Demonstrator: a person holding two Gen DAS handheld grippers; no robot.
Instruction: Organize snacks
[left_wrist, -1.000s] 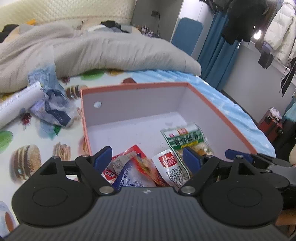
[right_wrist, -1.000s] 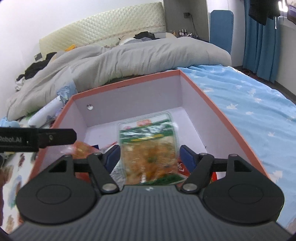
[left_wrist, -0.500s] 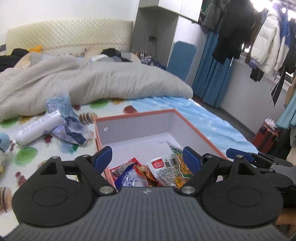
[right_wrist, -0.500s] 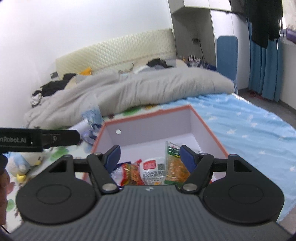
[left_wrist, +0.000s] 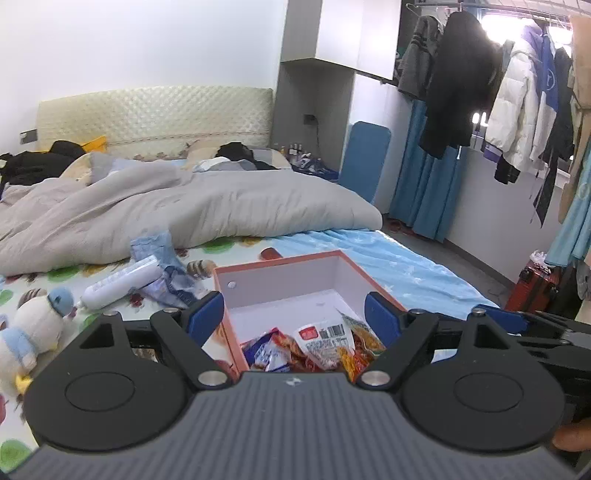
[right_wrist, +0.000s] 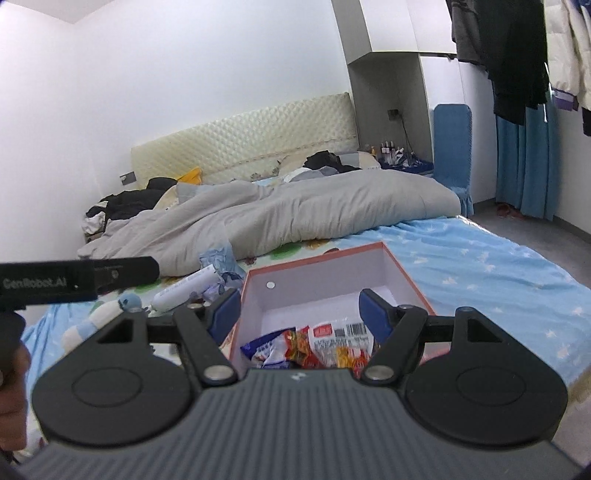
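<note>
- We are holding the left gripper (left_wrist: 294, 317) with its jaws standing wide and nothing between the pads; the right gripper (right_wrist: 295, 314) is likewise spread apart and carrying nothing.
- We are seeing the snack packets (left_wrist: 314, 347) lying in a loose heap inside the box (left_wrist: 280, 260), below and just ahead of both grippers, crowded against the box's near wall while its far end is sitting bare.
- We are judging these packets to be light, soft foil and plastic pouches: slippery, crinkly, likely to slide over one another, and holding crushable contents, so a gentle pinch is looking wiser than a hard squeeze.
- We are reckoning the best hold to be on a flat sealed edge or a free corner, not on the puffed middle.
- The white packet with the red label (right_wrist: 338, 332) is lying flat on top, its long axis running roughly across the right gripper's line, barcode end toward the right finger.
- The blue packet (right_wrist: 267, 349) is sitting crumpled to the left of it, tilted, and we cannot tell its long axis.
- The box's own long axis is running away from the grippers, toward the grey quilt (left_wrist: 184, 210).
- A white tube (left_wrist: 122, 282) and a stuffed toy (left_wrist: 33, 325) are lying outside the box, left of the left gripper.
</note>
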